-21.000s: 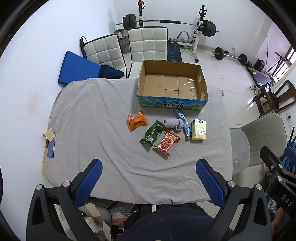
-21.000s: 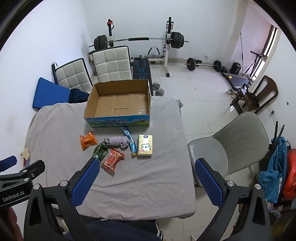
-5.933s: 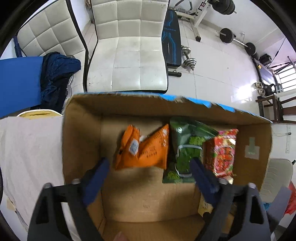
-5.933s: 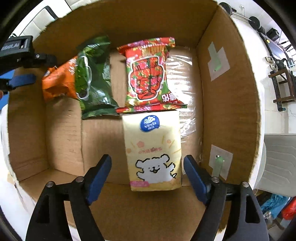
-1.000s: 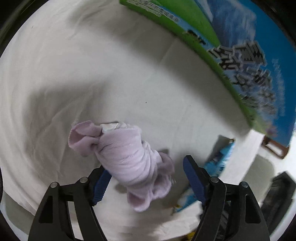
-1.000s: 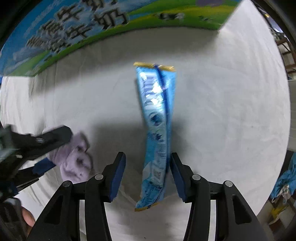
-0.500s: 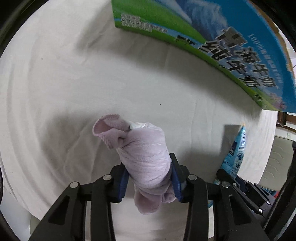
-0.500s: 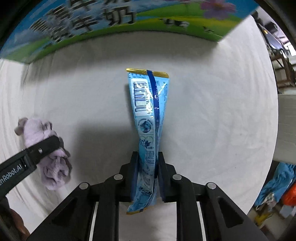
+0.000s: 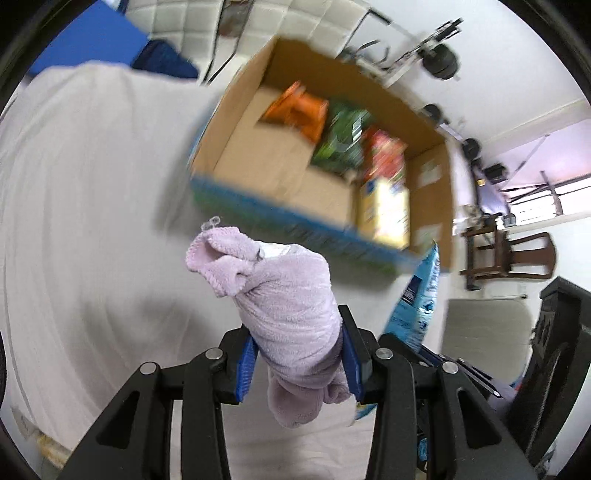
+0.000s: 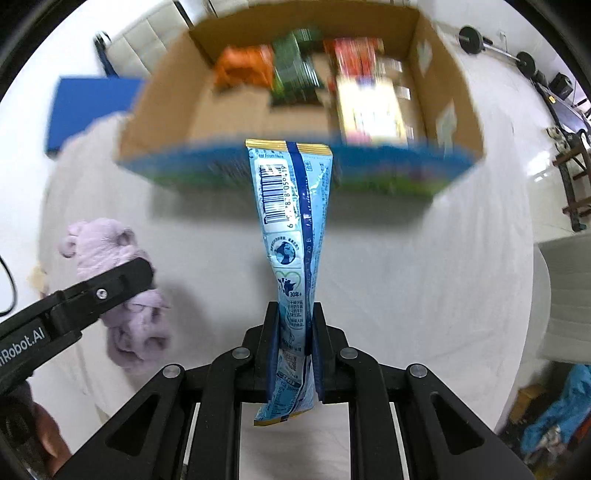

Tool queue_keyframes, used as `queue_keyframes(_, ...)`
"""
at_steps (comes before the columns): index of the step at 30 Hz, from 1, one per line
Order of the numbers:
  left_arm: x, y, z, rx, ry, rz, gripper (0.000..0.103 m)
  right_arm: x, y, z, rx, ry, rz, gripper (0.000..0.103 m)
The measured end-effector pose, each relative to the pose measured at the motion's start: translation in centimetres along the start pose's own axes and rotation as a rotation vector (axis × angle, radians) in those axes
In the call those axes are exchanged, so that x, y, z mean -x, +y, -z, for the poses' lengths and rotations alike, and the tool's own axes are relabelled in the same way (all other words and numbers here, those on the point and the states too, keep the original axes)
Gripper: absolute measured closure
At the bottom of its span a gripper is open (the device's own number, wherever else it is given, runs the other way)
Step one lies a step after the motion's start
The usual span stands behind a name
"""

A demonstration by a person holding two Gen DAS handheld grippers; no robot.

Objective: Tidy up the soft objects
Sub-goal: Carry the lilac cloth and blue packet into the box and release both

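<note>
The left gripper [image 9: 297,360] is pressed against both sides of a rolled lilac fleece cloth [image 9: 284,295], which bulges out between its blue pads [image 9: 245,363] and sticks up toward the far side, its loose folded end at the top left. In the right wrist view the same cloth [image 10: 122,291] shows at the left, pinched by the black finger of the left gripper [image 10: 110,284], held above the pale grey tablecloth [image 10: 424,277].

The right gripper [image 10: 294,347] is clamped on the lower part of a long light-blue sachet [image 10: 291,229], whose barcode end points to the far side, level with the near wall of the cardboard box [image 10: 443,107]; its short tail hangs out toward the camera. In the left wrist view this sachet [image 9: 419,295] appears to the right of the cloth, just beside it.

The open cardboard box [image 9: 236,147] stands on the far part of the table, blurred in both views, its near outer wall printed in blue and green. Inside along the far wall lie an orange packet [image 9: 295,110], a green packet [image 9: 341,140] and a red packet [image 9: 386,155], left to right, and nearer, on the right side, a yellow tissue pack [image 9: 384,212]. The left near part of the box floor is bare cardboard.

Beyond the table stand white padded chairs [image 9: 177,14], a blue mat [image 10: 88,107] and barbell weights [image 9: 441,61]
</note>
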State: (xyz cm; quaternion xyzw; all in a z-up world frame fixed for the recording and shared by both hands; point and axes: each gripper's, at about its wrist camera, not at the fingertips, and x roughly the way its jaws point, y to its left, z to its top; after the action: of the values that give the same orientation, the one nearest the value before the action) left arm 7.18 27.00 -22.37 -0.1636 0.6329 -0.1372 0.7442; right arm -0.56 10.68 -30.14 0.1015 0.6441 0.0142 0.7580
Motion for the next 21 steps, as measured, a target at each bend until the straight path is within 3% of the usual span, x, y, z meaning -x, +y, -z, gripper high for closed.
queue_keyframes(3,2.1,-0.5,-3.2,-0.012,-0.026,0.046,0.066,2.9,0.2,-2.0,-0.017,-0.057,-0.052,0.087)
queue_keyframes(6,1.6,-2.3,-5.8,-0.02,-0.054,0.047,0.066,5.4,0.5,-5.6,-0.019,-0.125,-0.059,0.087)
queue_keyframes(13,0.5,-1.7,-11.0,0.011,-0.036,0.056,0.066,6.0,0.9,-12.7,-0.078,-0.173,-0.053,0.087)
queue_keyframes(21,-5.7,-0.1,-14.6,0.099,0.091,0.075,0.066,-1.4,-1.2,-18.9,-0.206,-0.118,-0.055,0.087)
